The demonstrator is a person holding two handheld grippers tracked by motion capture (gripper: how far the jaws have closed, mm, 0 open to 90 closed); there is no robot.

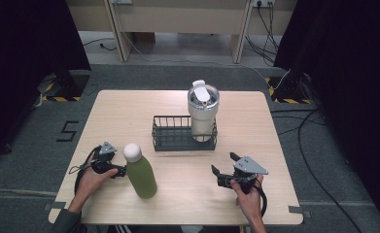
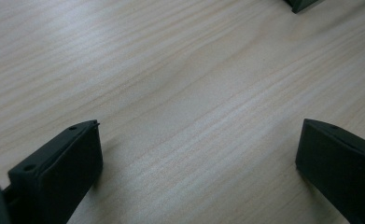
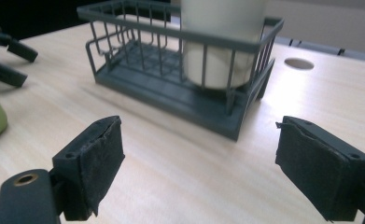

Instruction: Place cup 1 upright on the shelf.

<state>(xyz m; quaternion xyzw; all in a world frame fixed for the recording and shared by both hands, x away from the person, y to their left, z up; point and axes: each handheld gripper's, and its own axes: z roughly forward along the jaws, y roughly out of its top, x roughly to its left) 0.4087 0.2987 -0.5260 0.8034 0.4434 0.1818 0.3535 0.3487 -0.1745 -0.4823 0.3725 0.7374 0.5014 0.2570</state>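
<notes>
The right gripper (image 3: 199, 163) sits closest, jaws spread wide with nothing between them, hovering over bare wooden table (image 1: 255, 121). Just beyond it stands one dark wire basket (image 1: 170, 133), holding a single pale tumbler (image 1: 203, 114) upright at its right end; the rest of the basket is unfilled. The left gripper (image 2: 196, 158) is likewise agape and gripping nothing, resting low over the table, just beside one green bottle (image 1: 140, 172). That bottle stands upright near the table's front-left, with a rounded white cap. Two grippers, two drinking vessels, one basket.
</notes>
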